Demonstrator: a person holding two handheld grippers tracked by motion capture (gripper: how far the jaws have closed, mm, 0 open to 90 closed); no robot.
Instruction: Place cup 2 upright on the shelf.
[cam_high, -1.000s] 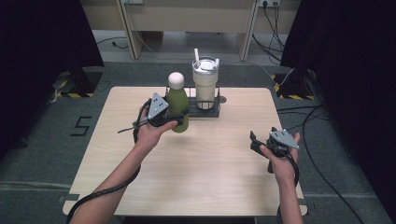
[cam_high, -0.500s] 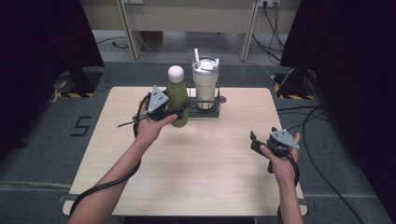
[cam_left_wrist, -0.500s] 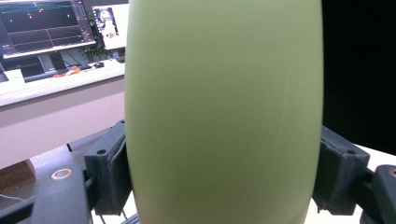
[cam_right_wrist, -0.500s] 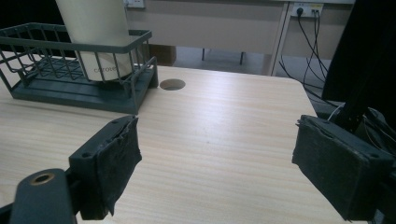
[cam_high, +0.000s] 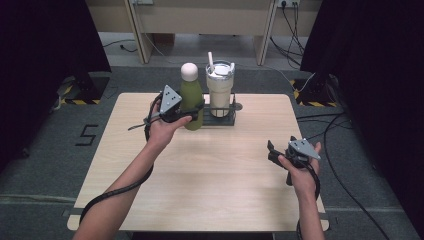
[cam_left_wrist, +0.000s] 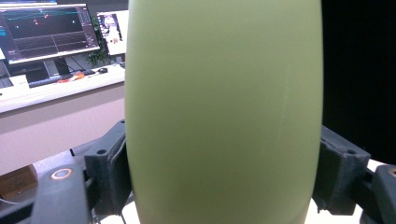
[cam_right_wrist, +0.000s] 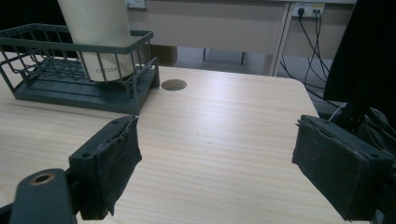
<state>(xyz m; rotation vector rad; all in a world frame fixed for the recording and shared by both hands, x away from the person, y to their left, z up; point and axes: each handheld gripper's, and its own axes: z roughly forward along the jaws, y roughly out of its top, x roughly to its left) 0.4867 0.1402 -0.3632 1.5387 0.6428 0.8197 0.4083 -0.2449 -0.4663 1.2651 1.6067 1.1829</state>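
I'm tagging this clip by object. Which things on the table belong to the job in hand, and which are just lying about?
In the job:
- green bottle, clamped in the left gripper
- wire rack, beside which the bottle stands
- cream tumbler, standing in that rack

Lying about:
- right gripper, open over bare table
- monitor behind

Green bottle (cam_high: 191, 102) (in left tongs (cam_high: 186, 116)) nearer the rack (cam_high: 227, 119).

Left gripper (cam_high: 187, 114) upper centre of high view, forearm extended, jaws clamped. Right gripper (cam_high: 273, 152) lower right, jaws spread wide, nothing between.
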